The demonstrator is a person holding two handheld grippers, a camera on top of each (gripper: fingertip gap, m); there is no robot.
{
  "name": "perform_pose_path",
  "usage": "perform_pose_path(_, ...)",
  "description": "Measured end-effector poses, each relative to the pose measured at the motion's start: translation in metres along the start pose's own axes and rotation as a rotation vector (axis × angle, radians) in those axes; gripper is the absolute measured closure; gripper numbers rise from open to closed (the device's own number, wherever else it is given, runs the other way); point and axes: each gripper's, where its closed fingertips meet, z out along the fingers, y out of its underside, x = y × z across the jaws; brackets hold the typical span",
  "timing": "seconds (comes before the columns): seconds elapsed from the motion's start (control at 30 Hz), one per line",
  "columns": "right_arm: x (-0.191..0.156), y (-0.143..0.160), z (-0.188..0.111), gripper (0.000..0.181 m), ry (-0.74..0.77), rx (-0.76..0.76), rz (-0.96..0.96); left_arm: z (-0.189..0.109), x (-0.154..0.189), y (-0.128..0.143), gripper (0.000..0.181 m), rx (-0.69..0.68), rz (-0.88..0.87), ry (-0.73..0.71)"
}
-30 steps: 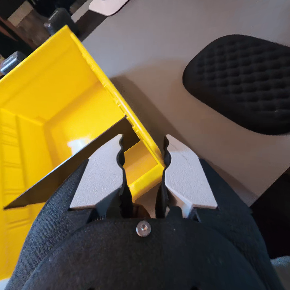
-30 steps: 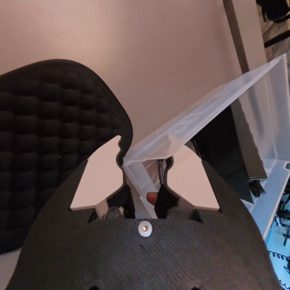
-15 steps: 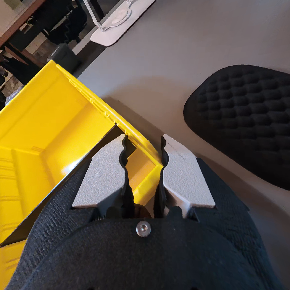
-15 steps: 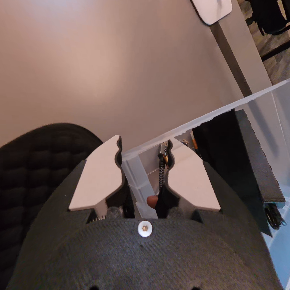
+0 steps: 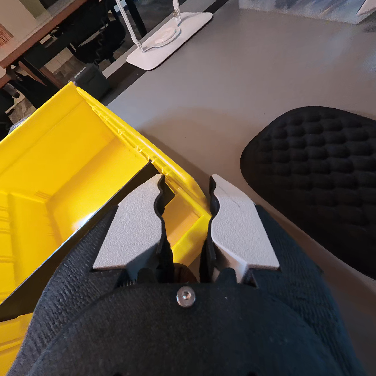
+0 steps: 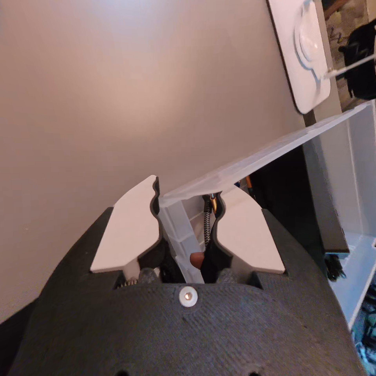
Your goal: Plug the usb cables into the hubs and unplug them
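Observation:
My left gripper is shut on the near corner wall of a yellow bin, which has a black divider plate across it. I see nothing inside the bin. My right gripper is shut on the corner wall of a clear plastic bin. Inside that bin, a black-and-white braided cable with a gold connector lies by my right finger, and a black divider stands behind. No hub is in view.
Both bins are over a grey table. A black quilted pad lies to the right of the yellow bin. A white stand base sits at the table's far edge and also shows in the right wrist view. Chairs and another desk stand beyond. My hands' fingertips stand some 35 cm from each other.
Both grippers kept their hold on the bin corners while the views swung up and forward. More of the far table and the stand base came into view, and the black pad left the right view.

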Motion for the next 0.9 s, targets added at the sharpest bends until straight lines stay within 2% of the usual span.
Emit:
perform_pose_path(0.4,-0.06,-0.086,0.014,0.128,-0.084,0.105,-0.176,0.012,-0.003,-0.007,0.139,0.047,-0.061,-0.046)
perform_pose_path(0.7,-0.091,-0.135,0.024,0.127,-0.151,0.183,-0.283,0.02,-0.006,-0.012,0.138,0.088,-0.099,-0.077)
perform_pose_path(0.9,-0.103,-0.158,0.03,0.127,-0.174,0.224,-0.33,0.002,-0.006,-0.027,0.13,0.186,-0.135,-0.021)
